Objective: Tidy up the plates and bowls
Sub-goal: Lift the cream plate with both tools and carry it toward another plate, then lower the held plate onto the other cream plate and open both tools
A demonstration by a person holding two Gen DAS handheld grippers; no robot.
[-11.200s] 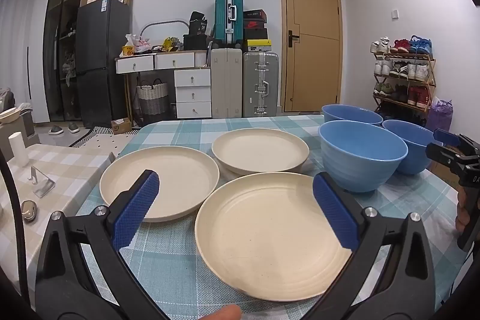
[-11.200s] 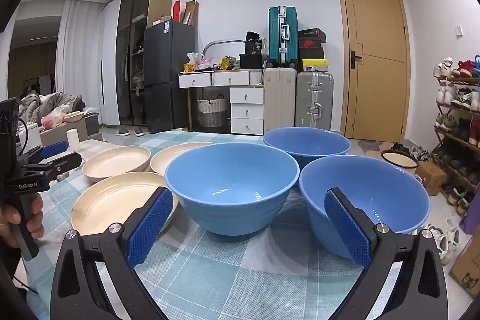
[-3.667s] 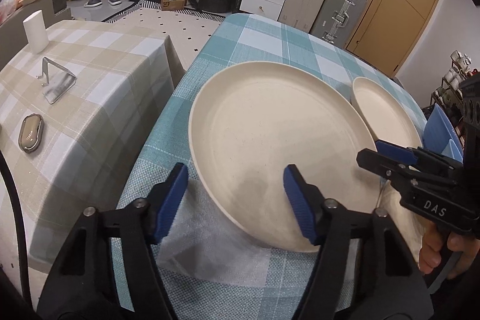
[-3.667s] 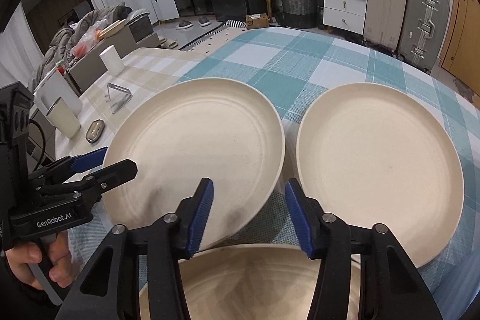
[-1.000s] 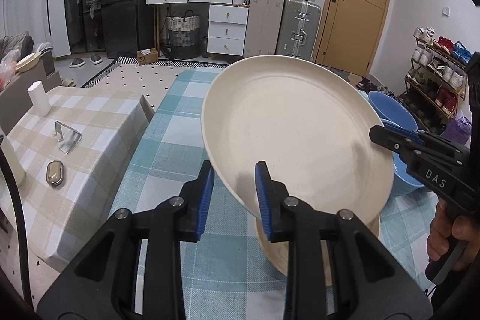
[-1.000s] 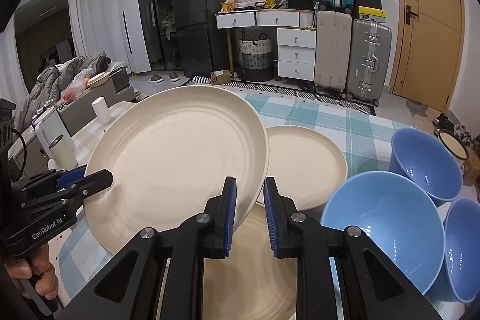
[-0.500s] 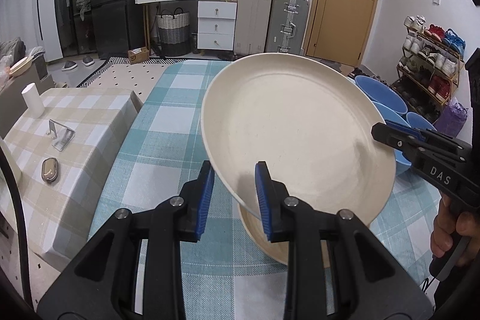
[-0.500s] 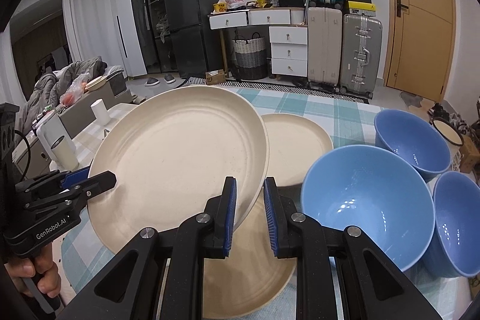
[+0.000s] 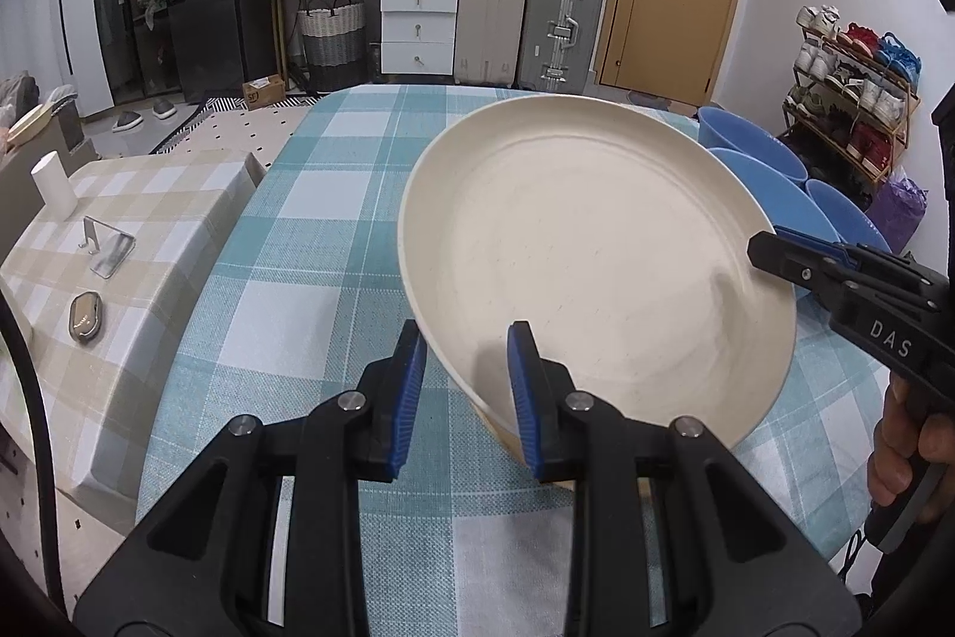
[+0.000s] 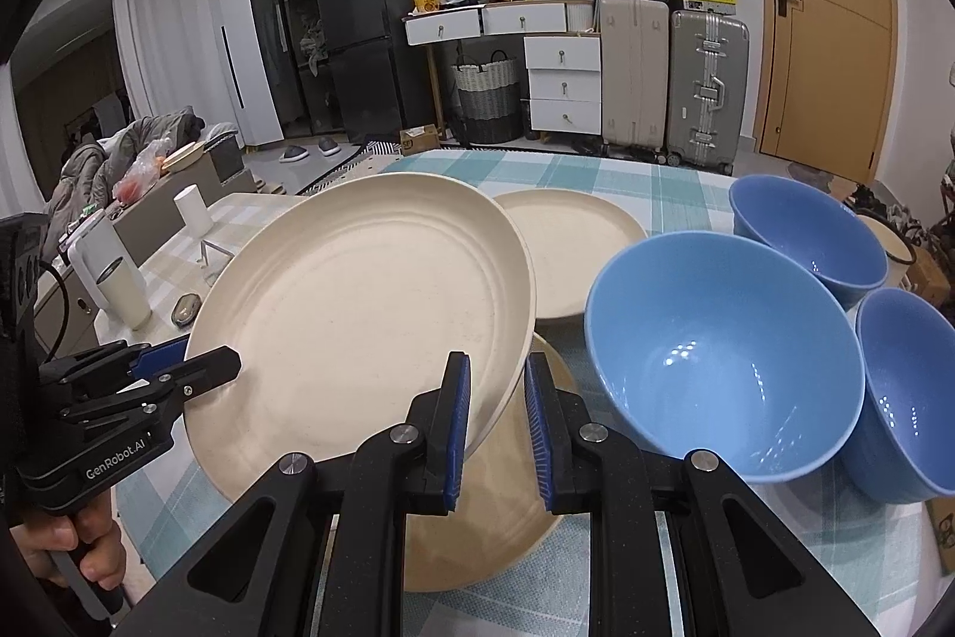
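Checked tablecloth [image 9: 310, 195]: cream plate [image 9: 591, 267] tilted over 2nd plate [image 10: 495, 505], rim clamped by L gripper [image 9: 464, 380] & R gripper [image 10: 496, 419]; 3 blue bowls [image 10: 722, 350] beside.

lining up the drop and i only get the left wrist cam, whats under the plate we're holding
Observer: A second cream plate lies flat on the table, right beneath the held plate.
Operator: any other plate out there
Observer: Yes, a third plate sits farther back, left of the bowls.
Operator: nearest bowl got anything in it
Observer: No, the large blue bowl is empty.
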